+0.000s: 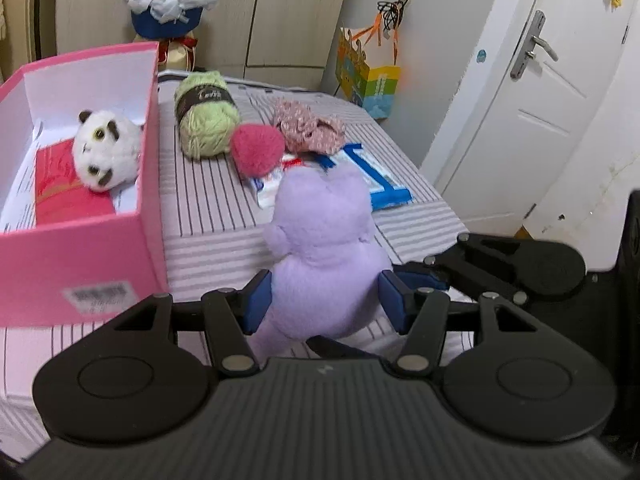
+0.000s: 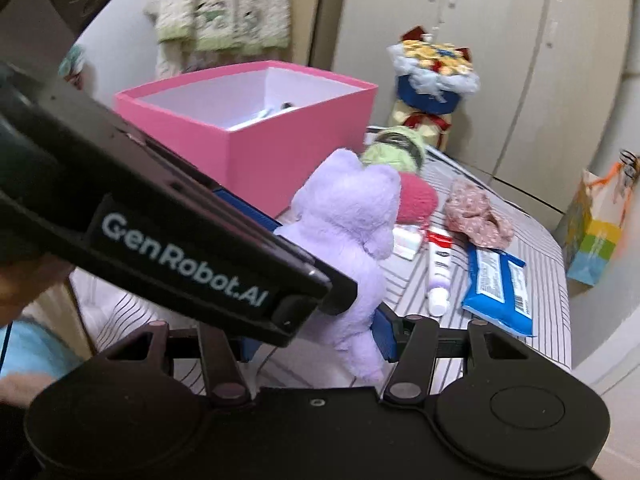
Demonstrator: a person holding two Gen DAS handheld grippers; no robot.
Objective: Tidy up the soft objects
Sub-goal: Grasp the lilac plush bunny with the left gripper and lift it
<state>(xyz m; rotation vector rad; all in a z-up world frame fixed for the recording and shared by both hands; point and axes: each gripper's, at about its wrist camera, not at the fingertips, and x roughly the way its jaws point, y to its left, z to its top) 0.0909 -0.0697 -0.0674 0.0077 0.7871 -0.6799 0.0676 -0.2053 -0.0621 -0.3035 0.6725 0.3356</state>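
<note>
We are holding a purple plush toy (image 1: 320,248) with both tools at once. In the left wrist view, our left tool (image 1: 324,300) is clamping its blue pads (image 1: 258,300) on the toy's lower body, one pad pressing in from each side, and the toy is standing upright above the striped bed (image 1: 208,208). Our right tool (image 2: 316,332) is reaching in from the right; in its own view, one blue pad (image 2: 384,334) is pressing against the toy's lower part while the left tool's black body is crossing in front and hiding the other pad, so we are reading it as closed on the toy too.

The pink box (image 1: 80,272) is sitting open on the bed just left of the toy, and a white panda plush (image 1: 106,152) is lying inside it on something red. Beyond the toy, a green yarn ball (image 1: 206,118), a pink pompom (image 1: 256,152), and a floral fabric piece (image 1: 310,128) are lying near one another on the bed. A white tube (image 2: 438,272) and a blue packet (image 2: 500,290) are lying beside them, the tube just left of the packet in the right wrist view.
</note>
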